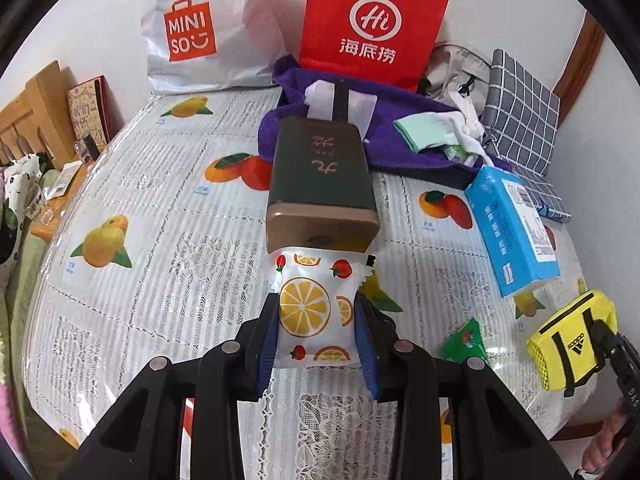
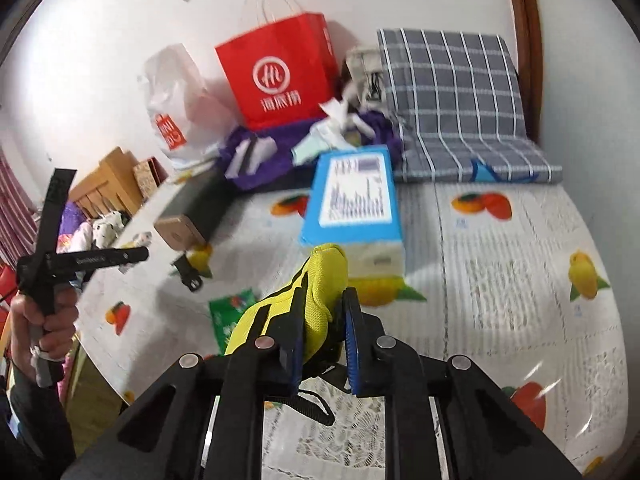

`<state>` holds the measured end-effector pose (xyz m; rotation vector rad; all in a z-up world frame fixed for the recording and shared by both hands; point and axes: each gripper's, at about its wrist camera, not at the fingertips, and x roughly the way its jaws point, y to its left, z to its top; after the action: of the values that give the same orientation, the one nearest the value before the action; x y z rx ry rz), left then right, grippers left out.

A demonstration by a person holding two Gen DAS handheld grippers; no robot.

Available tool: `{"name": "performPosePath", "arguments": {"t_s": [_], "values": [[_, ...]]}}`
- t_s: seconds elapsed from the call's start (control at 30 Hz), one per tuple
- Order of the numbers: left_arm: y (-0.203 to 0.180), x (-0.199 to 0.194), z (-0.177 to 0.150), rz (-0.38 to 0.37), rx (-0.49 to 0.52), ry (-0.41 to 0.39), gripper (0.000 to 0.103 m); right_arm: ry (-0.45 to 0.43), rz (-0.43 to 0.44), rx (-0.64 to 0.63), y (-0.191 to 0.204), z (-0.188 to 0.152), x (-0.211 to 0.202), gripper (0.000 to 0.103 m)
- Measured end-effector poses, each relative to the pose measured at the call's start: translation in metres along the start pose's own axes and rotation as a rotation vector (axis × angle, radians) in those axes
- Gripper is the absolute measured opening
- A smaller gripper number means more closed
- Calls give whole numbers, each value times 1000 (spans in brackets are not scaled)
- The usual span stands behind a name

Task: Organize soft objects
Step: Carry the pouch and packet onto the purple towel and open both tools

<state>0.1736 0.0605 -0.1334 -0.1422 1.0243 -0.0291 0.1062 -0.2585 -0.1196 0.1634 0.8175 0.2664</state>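
A soft white pouch [image 1: 314, 308] printed with orange slices and strawberries is hanging upright above the fruit-patterned tablecloth [image 1: 160, 208], pinched at its sides. A yellow mesh pouch [image 2: 304, 300] with black stripes is being held, tilted, just before a blue tissue pack [image 2: 354, 200].

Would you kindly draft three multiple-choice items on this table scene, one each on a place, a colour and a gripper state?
1. Where does the red paper carrier bag stand?
A. at the wall, behind the purple towel
B. on the blue tissue box
C. under the table

2. What colour is the small mesh pouch with black stripes?
A. pink
B. yellow
C. grey

3. What does the left gripper hold?
A. nothing
B. a sock
C. the white orange-slice-printed packet

Answers: 1 A, its base sits beyond the towel against the wall. 2 B, the fabric shows yellow in both views. 3 C, both pads press the packet's sides.
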Motion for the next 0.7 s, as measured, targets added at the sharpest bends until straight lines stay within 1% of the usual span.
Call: {"name": "performPosePath", "arguments": {"t_s": [0.23, 0.47, 0.7], "values": [[-6, -12, 12, 2, 7, -22, 34, -41, 9, -16, 6, 26, -7, 17], [-11, -21, 29, 9, 26, -51, 34, -70, -17, -40, 17, 57, 3, 17], [-12, -22, 52, 18, 31, -76, 34, -104, -1, -74, 31, 92, 14, 17]]}}
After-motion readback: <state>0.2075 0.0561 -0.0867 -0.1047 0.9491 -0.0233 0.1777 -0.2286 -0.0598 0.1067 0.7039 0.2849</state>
